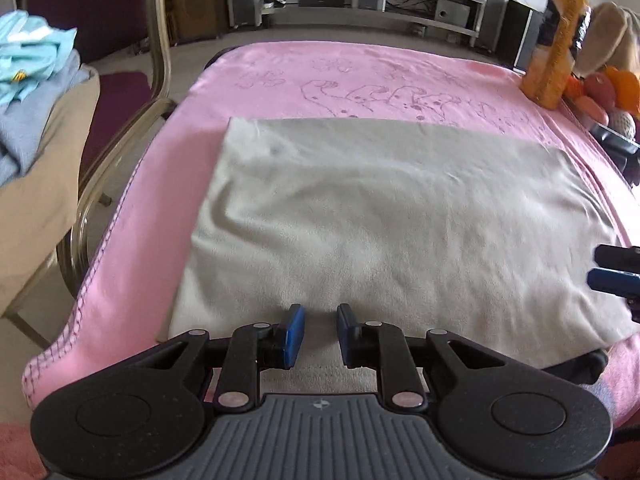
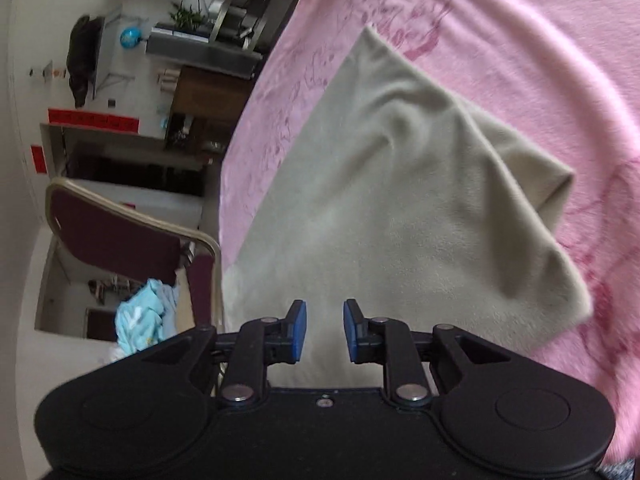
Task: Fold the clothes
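Note:
A pale grey-green folded garment (image 1: 380, 220) lies flat on the pink blanket (image 1: 320, 76) that covers the table. My left gripper (image 1: 320, 326) hovers over the garment's near edge, its blue pads apart with nothing between them. The right gripper (image 1: 600, 268) pokes in at the right edge of the left wrist view, beside the garment's right side. In the right wrist view the same garment (image 2: 380, 200) stretches ahead with a raised fold along its right side, on the pink blanket (image 2: 520, 60). There my right gripper (image 2: 325, 326) stands open above the cloth and holds nothing.
A gold-framed chair (image 1: 156, 60) stands left of the table, with a pile of light blue and grey clothes (image 1: 32, 80) near it. An orange bottle (image 1: 556, 40) and plush toys (image 1: 608, 84) sit at the table's far right corner. Shelving lines the back wall.

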A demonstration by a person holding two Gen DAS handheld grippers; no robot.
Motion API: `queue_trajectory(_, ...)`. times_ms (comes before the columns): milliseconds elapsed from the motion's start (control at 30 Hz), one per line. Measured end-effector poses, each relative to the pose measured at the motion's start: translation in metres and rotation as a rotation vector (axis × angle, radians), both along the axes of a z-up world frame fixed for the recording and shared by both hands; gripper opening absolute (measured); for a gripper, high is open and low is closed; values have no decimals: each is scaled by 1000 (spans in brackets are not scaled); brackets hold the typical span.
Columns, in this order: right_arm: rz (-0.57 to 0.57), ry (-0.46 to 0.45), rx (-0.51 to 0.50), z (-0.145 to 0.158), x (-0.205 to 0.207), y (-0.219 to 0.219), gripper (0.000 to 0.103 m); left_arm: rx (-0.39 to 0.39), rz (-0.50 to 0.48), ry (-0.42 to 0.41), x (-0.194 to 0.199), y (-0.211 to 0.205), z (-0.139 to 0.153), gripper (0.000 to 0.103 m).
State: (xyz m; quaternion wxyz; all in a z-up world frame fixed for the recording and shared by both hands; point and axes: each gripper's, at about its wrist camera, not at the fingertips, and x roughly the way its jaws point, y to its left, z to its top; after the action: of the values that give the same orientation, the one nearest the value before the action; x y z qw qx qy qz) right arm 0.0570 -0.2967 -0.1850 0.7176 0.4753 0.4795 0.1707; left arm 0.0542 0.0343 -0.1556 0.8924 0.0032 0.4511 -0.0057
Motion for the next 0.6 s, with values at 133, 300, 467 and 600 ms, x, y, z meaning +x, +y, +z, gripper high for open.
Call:
queue_trajectory(133, 46, 32, -50, -4, 13, 4, 19, 26, -14, 1, -2, -2, 0, 20)
queue_trajectory(300, 2, 78, -108, 4, -3, -10, 18, 63, -8, 21, -10, -1, 3, 26)
queue_trajectory(467, -146, 22, -150, 18, -36, -39, 36, 45, 19, -46, -18, 4, 17, 25)
queue_trajectory(600, -185, 25, -78, 15, -50, -52, 37, 48, 19, -47, -17, 1, 18, 25)
